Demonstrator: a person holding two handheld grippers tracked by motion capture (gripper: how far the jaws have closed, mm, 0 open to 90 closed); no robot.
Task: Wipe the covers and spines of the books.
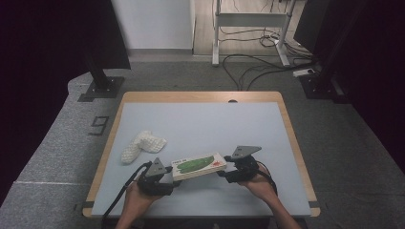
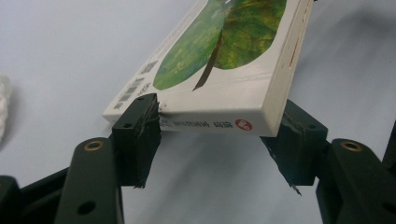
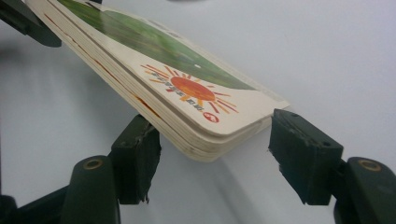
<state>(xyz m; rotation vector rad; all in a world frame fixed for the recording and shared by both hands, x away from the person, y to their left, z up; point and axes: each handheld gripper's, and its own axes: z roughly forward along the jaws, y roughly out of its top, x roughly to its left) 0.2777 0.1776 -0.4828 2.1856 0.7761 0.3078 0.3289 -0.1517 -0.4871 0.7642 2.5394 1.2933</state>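
Observation:
A white board book (image 1: 198, 165) with a green leaf and a red sun on its cover hangs slightly above the table (image 1: 205, 119), near the front. My left gripper (image 1: 175, 180) holds its left end. In the left gripper view the two jaws press against both sides of the book (image 2: 224, 51) at the spine end, the left gripper (image 2: 212, 135) shut on it. My right gripper (image 1: 224, 171) holds the right end. In the right gripper view its jaws clasp the sun corner of the book (image 3: 187, 88), the right gripper (image 3: 215, 140) at the same width.
A white netted foam sleeve (image 1: 142, 144) lies on the left part of the pale blue table top, and its edge (image 2: 3, 107) shows in the left gripper view. The table has a wooden rim (image 1: 200, 97). Cables and stand bases lie on the floor behind.

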